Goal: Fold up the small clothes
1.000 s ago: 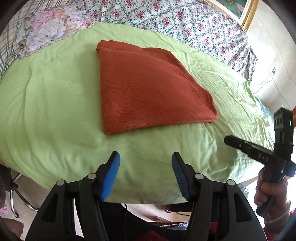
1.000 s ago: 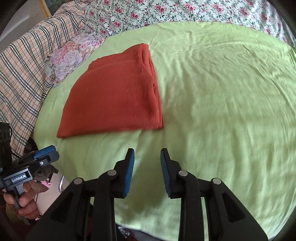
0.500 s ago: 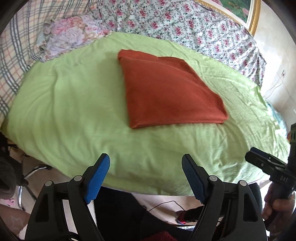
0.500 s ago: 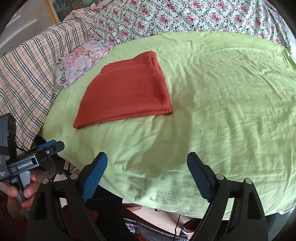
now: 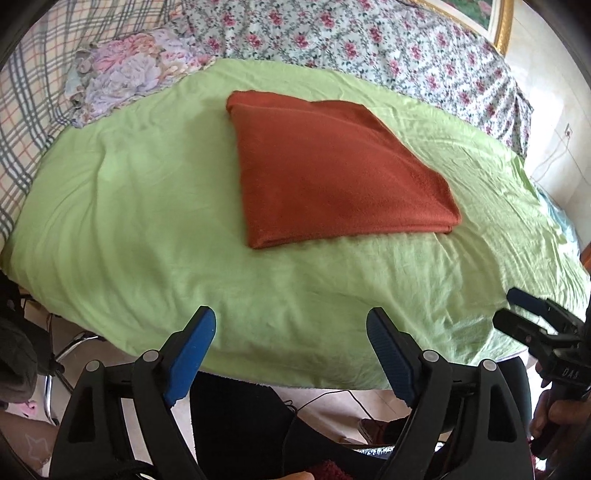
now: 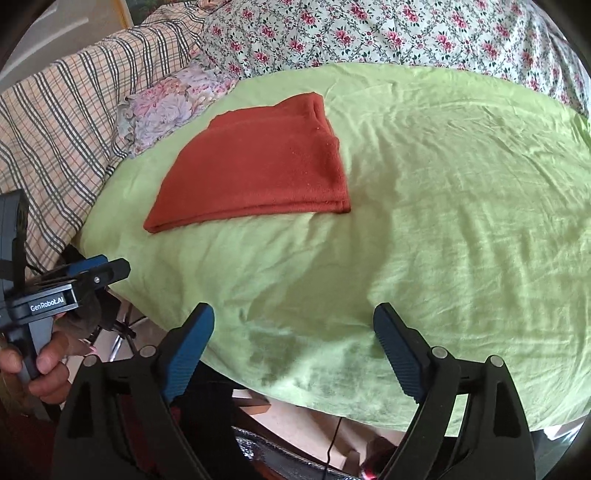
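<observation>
Lying flat on the green sheet (image 5: 147, 221), the rust-red garment (image 5: 332, 173) was folded into a neat, roughly four-sided packet, with layered edges showing along its near side. It sat toward the far side of the sheet, nearer the left edge than the right in the right wrist view (image 6: 255, 166), and well apart from both grippers.

The left gripper (image 5: 291, 354) hung off the sheet's near edge with its blue-padded fingers (image 5: 188, 354) spread wide and nothing between them (only sheet and floor showed through the gap). The right gripper (image 6: 293, 350) was likewise held past the near edge, its jaws wide apart and empty. Each gripper showed in the other's camera: the right one at the right rim of the left wrist view (image 5: 532, 325), the left one at the left rim of the right wrist view (image 6: 92, 273), gripped by a hand (image 6: 40, 369).

Beyond the sheet's far edge lay a rose-patterned floral cover (image 6: 406, 29). A plaid blanket (image 6: 62, 122) ran along the left edge, and a pale pink-and-lilac flowered pillow (image 5: 129, 74) rested near the far left corner, just beside the sheet. A gilt picture frame (image 5: 498, 22) showed at the top right of the left wrist view.
</observation>
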`<move>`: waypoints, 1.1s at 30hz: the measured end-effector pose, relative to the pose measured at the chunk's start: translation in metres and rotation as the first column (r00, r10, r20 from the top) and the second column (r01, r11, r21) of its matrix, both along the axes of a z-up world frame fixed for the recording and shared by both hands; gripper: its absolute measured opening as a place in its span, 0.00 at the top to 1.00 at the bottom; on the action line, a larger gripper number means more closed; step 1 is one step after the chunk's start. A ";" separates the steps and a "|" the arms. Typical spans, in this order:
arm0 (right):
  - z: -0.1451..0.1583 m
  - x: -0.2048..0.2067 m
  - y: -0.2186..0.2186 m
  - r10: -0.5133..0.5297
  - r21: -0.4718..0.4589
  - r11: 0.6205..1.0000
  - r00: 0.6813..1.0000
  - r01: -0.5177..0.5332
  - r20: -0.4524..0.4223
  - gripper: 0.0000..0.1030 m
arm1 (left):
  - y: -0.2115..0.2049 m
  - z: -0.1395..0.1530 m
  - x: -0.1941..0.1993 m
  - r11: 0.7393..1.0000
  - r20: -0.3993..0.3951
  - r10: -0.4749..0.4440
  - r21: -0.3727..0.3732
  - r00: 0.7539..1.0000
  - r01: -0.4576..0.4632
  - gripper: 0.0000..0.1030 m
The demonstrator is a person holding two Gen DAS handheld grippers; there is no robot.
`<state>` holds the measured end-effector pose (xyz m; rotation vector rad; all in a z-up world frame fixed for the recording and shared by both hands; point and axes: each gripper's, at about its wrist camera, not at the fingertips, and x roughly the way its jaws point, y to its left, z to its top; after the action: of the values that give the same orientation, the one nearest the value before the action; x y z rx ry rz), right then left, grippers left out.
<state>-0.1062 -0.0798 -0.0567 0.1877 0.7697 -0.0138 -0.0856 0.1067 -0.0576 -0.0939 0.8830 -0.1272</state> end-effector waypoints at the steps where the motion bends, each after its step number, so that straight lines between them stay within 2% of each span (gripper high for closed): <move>1: 0.000 0.001 0.000 -0.001 -0.006 1.000 1.000 0.001 -0.001 0.14 | -0.001 -0.001 0.001 1.000 -0.003 -0.009 0.005 1.000 0.009 0.18; 9: 0.006 0.037 0.009 0.035 -0.037 0.999 0.999 -0.036 -0.031 0.14 | 0.007 0.004 0.007 0.999 0.013 0.015 0.049 1.000 -0.015 0.15; 20: 0.029 0.099 0.014 0.122 -0.087 0.988 0.992 -0.124 -0.032 0.14 | 0.019 0.017 0.041 0.996 -0.025 0.091 0.017 0.996 -0.090 0.13; 25: 0.036 0.115 0.005 0.106 -0.085 0.990 0.994 -0.108 -0.037 0.14 | 0.011 0.032 0.057 0.996 -0.008 0.067 0.058 0.998 -0.066 0.12; 29: 0.042 0.111 0.001 0.073 -0.070 0.995 0.997 -0.073 -0.012 0.13 | -0.004 0.037 0.066 0.992 0.004 0.034 0.119 0.999 -0.035 0.09; 33: 0.044 0.110 0.000 0.069 -0.076 0.995 0.997 -0.071 -0.033 0.11 | -0.014 0.039 0.071 0.990 0.011 0.031 0.135 0.999 -0.032 0.08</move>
<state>0.0041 -0.0801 -0.0130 0.0877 0.8042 0.0201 -0.0150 0.0927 -0.0189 0.0192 0.8785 -0.0377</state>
